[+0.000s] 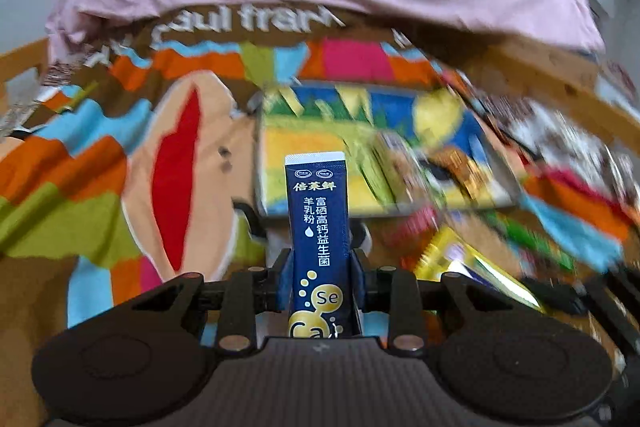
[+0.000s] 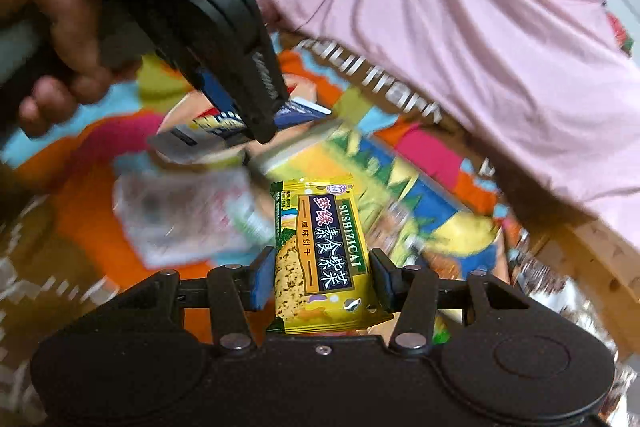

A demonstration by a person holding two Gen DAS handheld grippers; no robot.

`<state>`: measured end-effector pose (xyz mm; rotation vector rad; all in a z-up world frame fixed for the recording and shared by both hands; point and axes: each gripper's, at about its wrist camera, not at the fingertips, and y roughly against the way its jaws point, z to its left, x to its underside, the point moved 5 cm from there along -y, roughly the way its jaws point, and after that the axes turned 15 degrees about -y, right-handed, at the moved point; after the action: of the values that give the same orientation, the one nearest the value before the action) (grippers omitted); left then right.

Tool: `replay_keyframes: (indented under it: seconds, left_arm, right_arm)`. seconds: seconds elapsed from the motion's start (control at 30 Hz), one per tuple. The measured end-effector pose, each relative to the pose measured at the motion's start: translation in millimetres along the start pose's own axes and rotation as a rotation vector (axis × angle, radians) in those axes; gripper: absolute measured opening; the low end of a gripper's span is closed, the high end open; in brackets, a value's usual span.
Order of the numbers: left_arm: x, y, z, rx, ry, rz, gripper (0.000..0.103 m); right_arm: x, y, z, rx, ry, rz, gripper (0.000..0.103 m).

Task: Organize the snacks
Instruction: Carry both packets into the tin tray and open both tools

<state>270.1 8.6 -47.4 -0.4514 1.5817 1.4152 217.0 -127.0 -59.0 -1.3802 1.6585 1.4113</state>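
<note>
Holding one snack in each tool, lifted clear of the colourful patterned cloth (image 1: 100, 187). Left gripper (image 1: 320, 259) clamped narrow on a slim dark-blue stick sachet with white and gold print (image 1: 318, 219); blue pads (image 1: 282, 279) pressed against both long edges. Right gripper (image 2: 320, 279) closed on a yellow-green foil biscuit packet (image 2: 320, 259), jaws set wider to suit its breadth.

Judged early to midway: two items picked, none of them placed. Plenty left scattered: a blurred heap of mixed wrappers (image 1: 560, 147) at the right of the left wrist view, a yellow flat pouch (image 1: 472, 267) near the gripper, a pale crinkled wrapper (image 2: 180, 215) in the right wrist view. Bright rectangular tray with blue, yellow and green print (image 1: 280, 147) lying just ahead, looking like the likely destination and already bearing a few pieces at its right side; contents too smeared to name.

Sachet long axis running straight out along the fingers, sealed white end pointing forward toward the tray. Biscuit packet likewise lengthwise between the fingers, serrated top edge forward, printed face up, tilted slightly leftward.
</note>
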Motion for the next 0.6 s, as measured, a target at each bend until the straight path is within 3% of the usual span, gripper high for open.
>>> replay_keyframes:
  seconds: [0.17, 0.33, 0.6]
  left_arm:
    - [-42, -21, 17, -0.039, 0.078, -0.12, 0.032]
    - [-67, -56, 26, -0.059, 0.127, -0.179, 0.032]
    - [-73, -119, 29, -0.06, 0.109, -0.235, 0.032]
  right_arm:
    - [-26, -32, -35, 0.048, -0.043, -0.073, 0.052]
    - [-36, -81, -71, 0.077, -0.14, -0.07, 0.052]
    - [-43, -151, -58, 0.036, -0.168, -0.018, 0.052]
